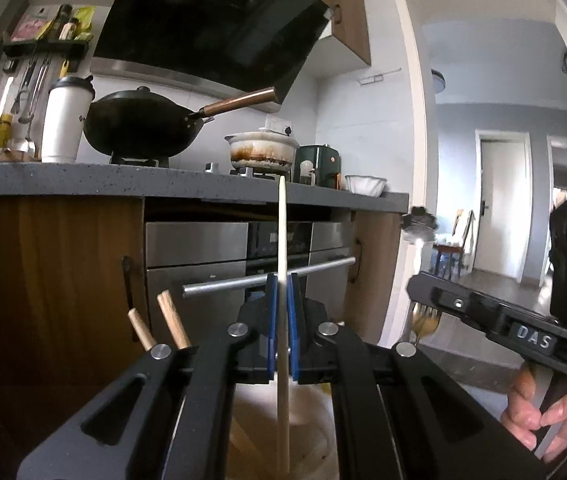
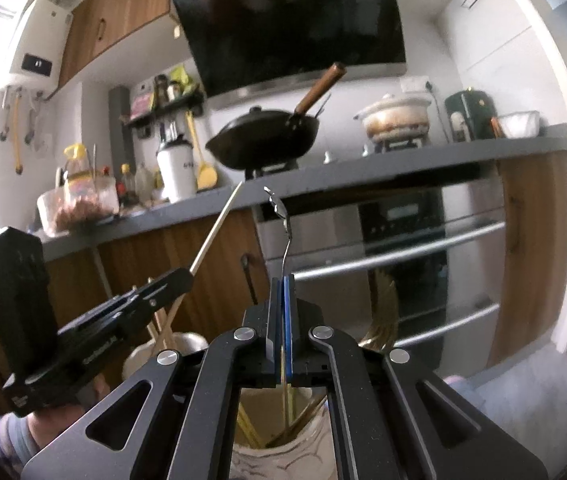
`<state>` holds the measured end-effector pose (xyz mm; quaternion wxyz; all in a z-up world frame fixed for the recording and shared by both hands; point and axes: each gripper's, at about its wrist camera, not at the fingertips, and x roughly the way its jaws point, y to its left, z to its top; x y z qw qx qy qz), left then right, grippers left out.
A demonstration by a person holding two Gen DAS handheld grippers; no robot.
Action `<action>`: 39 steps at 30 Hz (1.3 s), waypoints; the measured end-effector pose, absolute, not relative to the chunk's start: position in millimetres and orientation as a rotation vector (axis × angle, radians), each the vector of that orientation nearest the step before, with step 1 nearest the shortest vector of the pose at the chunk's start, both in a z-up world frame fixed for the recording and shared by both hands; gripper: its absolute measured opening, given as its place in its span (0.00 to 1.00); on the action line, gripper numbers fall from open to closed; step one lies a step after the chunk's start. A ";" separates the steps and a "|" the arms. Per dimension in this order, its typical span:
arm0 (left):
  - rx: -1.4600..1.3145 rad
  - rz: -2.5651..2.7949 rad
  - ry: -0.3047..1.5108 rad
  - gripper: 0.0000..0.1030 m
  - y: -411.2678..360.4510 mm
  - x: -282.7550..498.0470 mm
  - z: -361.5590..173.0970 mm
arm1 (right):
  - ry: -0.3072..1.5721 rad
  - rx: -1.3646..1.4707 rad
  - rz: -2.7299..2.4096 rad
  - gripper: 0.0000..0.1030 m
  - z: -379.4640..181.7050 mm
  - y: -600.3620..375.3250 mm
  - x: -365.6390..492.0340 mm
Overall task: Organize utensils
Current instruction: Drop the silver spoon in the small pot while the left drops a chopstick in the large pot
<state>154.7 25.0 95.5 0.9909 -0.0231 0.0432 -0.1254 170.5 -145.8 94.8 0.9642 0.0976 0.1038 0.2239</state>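
Observation:
My left gripper (image 1: 282, 280) is shut on a pale wooden chopstick (image 1: 282, 232) that stands upright; its lower end runs down toward a pale holder (image 1: 307, 404) below. Two wooden handles (image 1: 171, 324) stick up at its left. My right gripper (image 2: 282, 280) is shut on a thin metal utensil (image 2: 285, 236) with a curved end pointing up, above a cream holder (image 2: 267, 456) with several chopsticks inside. The left gripper (image 2: 181, 276) with its chopstick (image 2: 215, 232) shows at the left of the right wrist view. The right gripper's body (image 1: 503, 324) shows at the right of the left wrist view, over a golden fork (image 1: 425, 320).
A grey counter (image 1: 83, 180) runs ahead with a black wok (image 1: 139, 124), a white tumbler (image 1: 65, 120), a stained white pot (image 1: 263, 148) and a green appliance (image 1: 317, 164). An oven with bar handle (image 1: 243, 284) sits below. A doorway (image 1: 503, 200) opens at the right.

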 end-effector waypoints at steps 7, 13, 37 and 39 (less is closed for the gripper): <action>-0.039 -0.224 0.131 0.05 32.8 134.0 83.8 | 0.317 0.227 0.484 0.02 74.1 -141.1 179.7; -0.056 -0.218 0.180 0.05 39.7 137.0 75.4 | 0.355 0.198 0.474 0.02 65.0 -134.8 181.8; -0.059 -0.224 0.206 0.06 52.0 82.2 73.8 | 0.255 0.141 0.403 0.33 79.6 -148.2 132.3; -0.063 -0.221 0.217 0.06 54.1 73.0 69.9 | 0.250 0.137 0.390 0.33 79.4 -152.7 124.3</action>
